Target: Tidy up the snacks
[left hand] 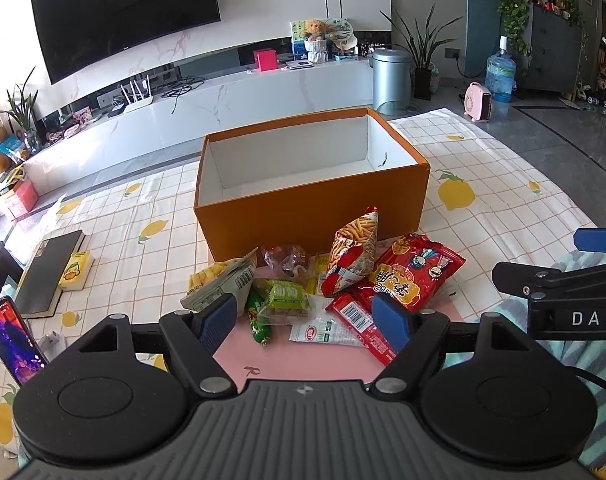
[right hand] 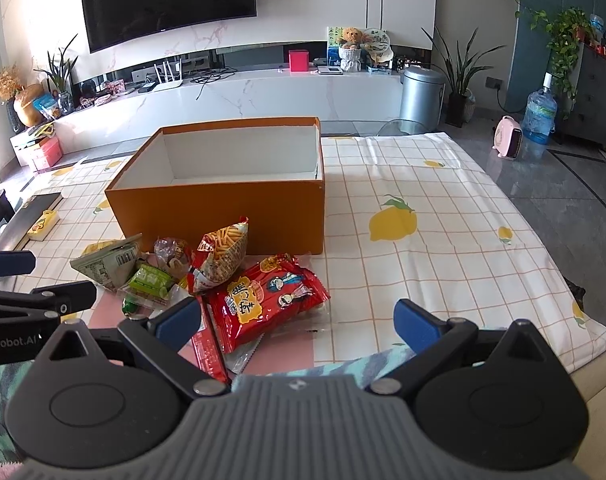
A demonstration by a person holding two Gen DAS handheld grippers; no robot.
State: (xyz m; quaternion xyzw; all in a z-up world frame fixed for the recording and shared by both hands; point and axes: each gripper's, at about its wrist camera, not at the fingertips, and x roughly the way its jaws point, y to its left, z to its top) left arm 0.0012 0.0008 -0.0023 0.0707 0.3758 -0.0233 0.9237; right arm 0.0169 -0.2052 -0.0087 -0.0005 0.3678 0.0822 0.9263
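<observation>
Nothing packed yet: the orange box (left hand: pixel 311 204) sits open and bare inside, and the snack pile (left hand: pixel 323 288) lies right at its near wall on the checked surface (right hand: pixel 443 248). My left hand-held gripper (left hand: pixel 305 316) hangs spread wide over the near edge of that pile, holding nothing. My right hand-held gripper (right hand: pixel 299 322) is spread too, empty, its left finger beside the big red packet (right hand: pixel 263 304) in front of the box. I'd say the first pick is in hand: next, close on one packet, probably that red one, lift clear of its neighbours, and carry over the box rim.
</observation>
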